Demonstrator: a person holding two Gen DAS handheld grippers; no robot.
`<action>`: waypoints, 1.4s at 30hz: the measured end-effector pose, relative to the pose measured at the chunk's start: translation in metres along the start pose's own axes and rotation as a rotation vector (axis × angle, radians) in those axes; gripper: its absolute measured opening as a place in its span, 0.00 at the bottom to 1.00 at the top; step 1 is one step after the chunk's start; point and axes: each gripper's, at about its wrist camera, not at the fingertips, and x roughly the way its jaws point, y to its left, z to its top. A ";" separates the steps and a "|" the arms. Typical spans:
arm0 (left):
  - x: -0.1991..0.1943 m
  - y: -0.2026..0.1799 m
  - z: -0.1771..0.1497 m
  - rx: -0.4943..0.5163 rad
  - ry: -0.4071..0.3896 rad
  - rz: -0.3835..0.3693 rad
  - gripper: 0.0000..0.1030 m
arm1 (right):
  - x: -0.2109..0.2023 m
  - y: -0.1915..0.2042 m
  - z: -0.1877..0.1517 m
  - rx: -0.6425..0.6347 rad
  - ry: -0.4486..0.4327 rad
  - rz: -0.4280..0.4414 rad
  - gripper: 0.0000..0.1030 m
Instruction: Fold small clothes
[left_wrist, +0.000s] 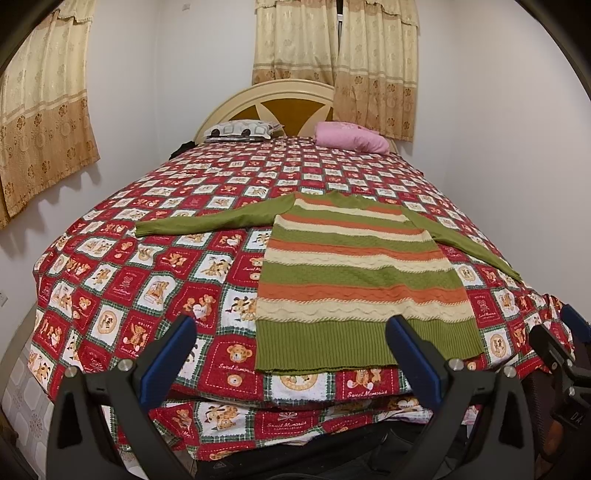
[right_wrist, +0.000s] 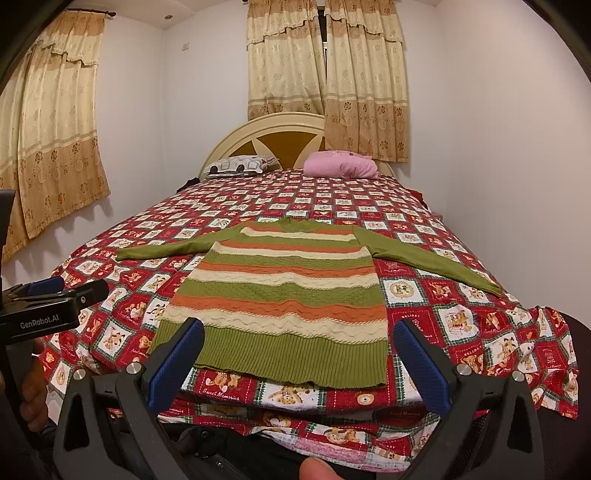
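Note:
A small knitted sweater (left_wrist: 358, 273) (right_wrist: 284, 295) with green, orange and cream stripes lies flat on the bed, hem toward me. Both green sleeves are spread out to the sides: the left sleeve (left_wrist: 207, 221) (right_wrist: 166, 247) and the right sleeve (left_wrist: 476, 243) (right_wrist: 432, 266). My left gripper (left_wrist: 291, 332) hovers open above the bed's near edge, left of the hem. The right gripper (right_wrist: 299, 336) is open too, its fingers framing the hem from above the near edge. Neither holds anything. The left gripper's body (right_wrist: 48, 306) shows at the left edge of the right wrist view.
The bed carries a red checked cover with teddy bears (left_wrist: 155, 266) (right_wrist: 480, 325). A patterned pillow (left_wrist: 240, 131) and a pink pillow (left_wrist: 351, 138) lie at the headboard (right_wrist: 280, 136). Walls and curtains (right_wrist: 55, 147) close in on both sides. A fingertip (right_wrist: 317, 469) shows at the bottom.

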 end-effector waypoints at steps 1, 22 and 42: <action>0.000 0.000 0.000 0.000 0.000 0.000 1.00 | 0.000 0.000 0.000 -0.001 0.001 -0.001 0.99; 0.003 0.001 -0.001 -0.005 0.011 -0.002 1.00 | 0.001 0.001 0.000 -0.041 -0.012 0.011 0.99; 0.046 -0.002 0.016 0.100 0.004 0.052 1.00 | 0.063 -0.036 0.004 0.011 0.059 0.065 0.99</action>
